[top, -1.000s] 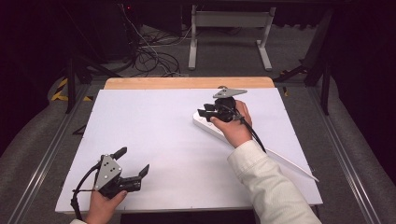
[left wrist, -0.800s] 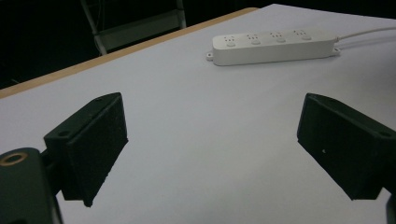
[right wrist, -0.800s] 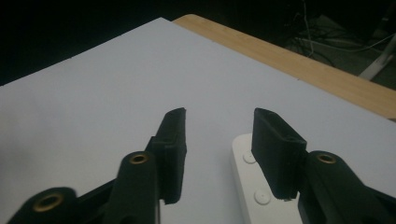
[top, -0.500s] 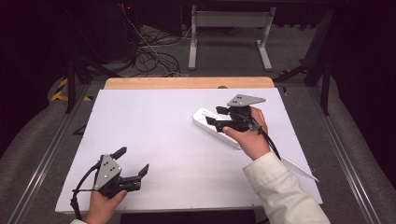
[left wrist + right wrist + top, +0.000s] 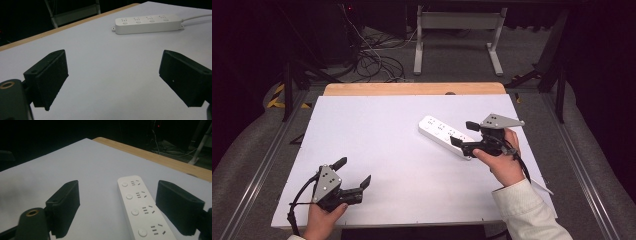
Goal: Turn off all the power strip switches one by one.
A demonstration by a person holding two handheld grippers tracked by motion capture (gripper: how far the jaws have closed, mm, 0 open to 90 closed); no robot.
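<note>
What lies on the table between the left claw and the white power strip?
Nothing: in the high view, bare white table stretches from the left claw to the power strip. The left gripper view shows the same bare surface beyond its open jaws.

The left tool is wide open (nothing inside), with a white power strip far off on the desk.

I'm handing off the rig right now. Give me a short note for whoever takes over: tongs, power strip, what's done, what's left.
Right tongs: jaws have just been opening, now wide, nothing gripped; the power strip lies between them, free.
Left tongs: open, empty, near the front left of the table.
Power strip: flat on the table, right of centre, sockets up, cable trailing right.
Done: strip looks released.
Left: probably withdraw the right tongs clear of it.
</note>
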